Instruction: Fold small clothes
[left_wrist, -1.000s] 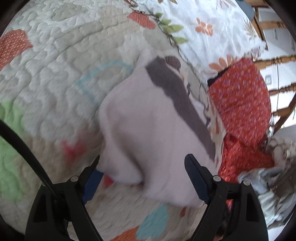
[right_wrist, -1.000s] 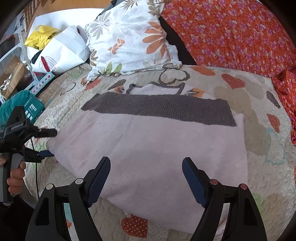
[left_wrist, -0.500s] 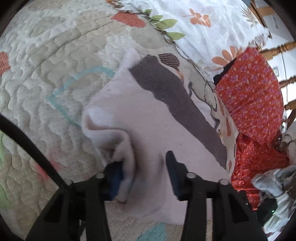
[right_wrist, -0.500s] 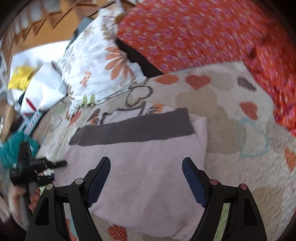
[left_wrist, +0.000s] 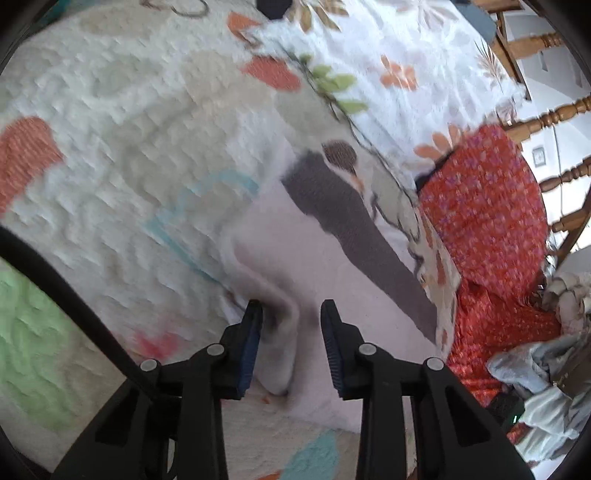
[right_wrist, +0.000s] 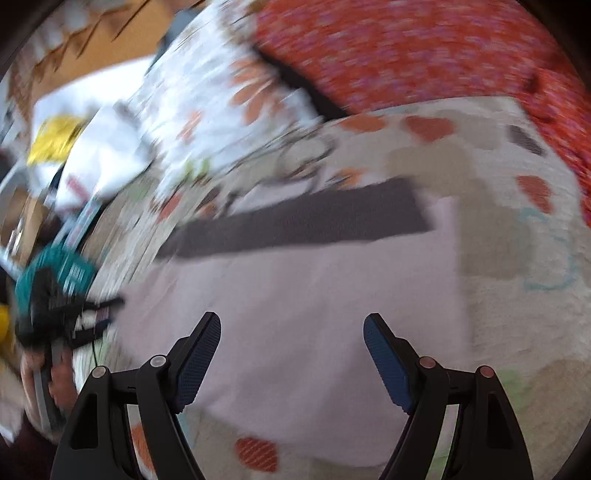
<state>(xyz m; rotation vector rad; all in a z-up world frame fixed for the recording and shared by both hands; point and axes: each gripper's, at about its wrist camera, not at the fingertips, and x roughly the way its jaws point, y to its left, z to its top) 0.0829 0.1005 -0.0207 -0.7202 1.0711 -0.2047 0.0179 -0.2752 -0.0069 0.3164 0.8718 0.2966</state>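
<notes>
A small pale pink top (left_wrist: 306, 258) with a dark grey band (left_wrist: 354, 236) across it lay flat on the quilted bedspread (left_wrist: 122, 147), which was printed with hearts in orange, grey and teal. In the left wrist view the left gripper (left_wrist: 291, 343) had its fingers drawn close together on a raised fold at the near edge of the top; the cloth bunched up between the blue pads and stood in a ridge above the bed. The rest of the garment stretched away toward a floral pillow (left_wrist: 388, 59) and an orange patterned cushion (left_wrist: 484, 206). A heap of pale crumpled clothes (left_wrist: 546, 384) lay at the right edge, and wooden rails (left_wrist: 546, 118) showed beyond the cushion.

The right wrist view was blurred. The right gripper (right_wrist: 291, 354) hung over the near part of the top (right_wrist: 295, 314) with its fingers wide apart and nothing between them. The grey band (right_wrist: 306, 221) ran across the far side of the garment. At the far left, the person's hand (right_wrist: 55, 376) held the other gripper's handle at the top's edge. Behind it lay a teal item (right_wrist: 59, 269), a white bag (right_wrist: 107, 147) and something yellow (right_wrist: 55, 136).
</notes>
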